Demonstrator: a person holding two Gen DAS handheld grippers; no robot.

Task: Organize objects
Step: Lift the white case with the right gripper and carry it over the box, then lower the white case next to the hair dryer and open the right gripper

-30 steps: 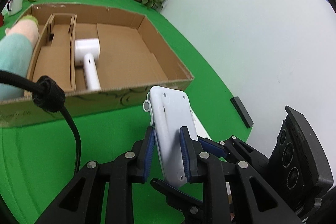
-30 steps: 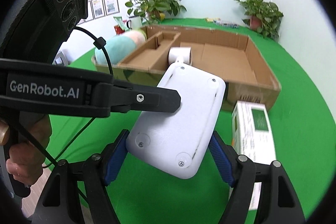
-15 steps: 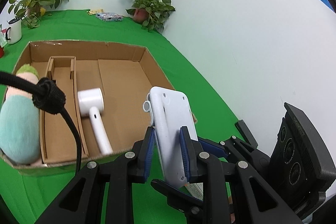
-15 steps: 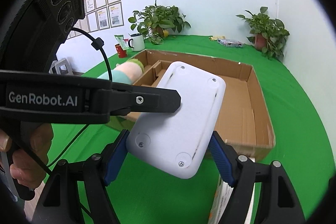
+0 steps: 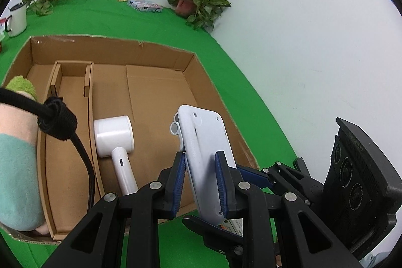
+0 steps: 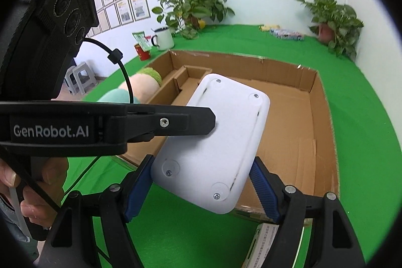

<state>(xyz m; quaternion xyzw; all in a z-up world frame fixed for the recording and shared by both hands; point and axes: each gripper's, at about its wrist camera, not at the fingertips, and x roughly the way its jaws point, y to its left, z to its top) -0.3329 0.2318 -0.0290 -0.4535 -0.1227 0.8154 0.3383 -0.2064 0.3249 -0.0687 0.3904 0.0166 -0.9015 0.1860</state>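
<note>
A flat white plastic device point(image 5: 203, 155) hangs in the air over the near wall of an open cardboard box point(image 5: 218, 97). My left gripper point(image 5: 201, 172) is shut on its thin edge, and its black finger point(image 6: 176, 122) lies across the device in the right wrist view. My right gripper point(image 6: 201, 182) is shut across the width of the device point(image 6: 213, 142), blue pads on both sides. Inside the box lie a white hair dryer point(image 5: 114, 135) in the wide compartment and a green and pink plush toy point(image 5: 15, 167) at the left side.
Cardboard dividers point(image 5: 89, 102) split the box's left part. A small white and green carton point(image 6: 261, 243) lies on the green cloth under my right gripper. Potted plants point(image 6: 193, 9), a white mug point(image 6: 163, 38) and a red can point(image 6: 142, 52) stand behind the box. A hand point(image 6: 32, 195) holds the left gripper.
Both grippers have carried the white device forward and a little up. The box has come closer and lower in both views, and the device now stands over its near wall.
</note>
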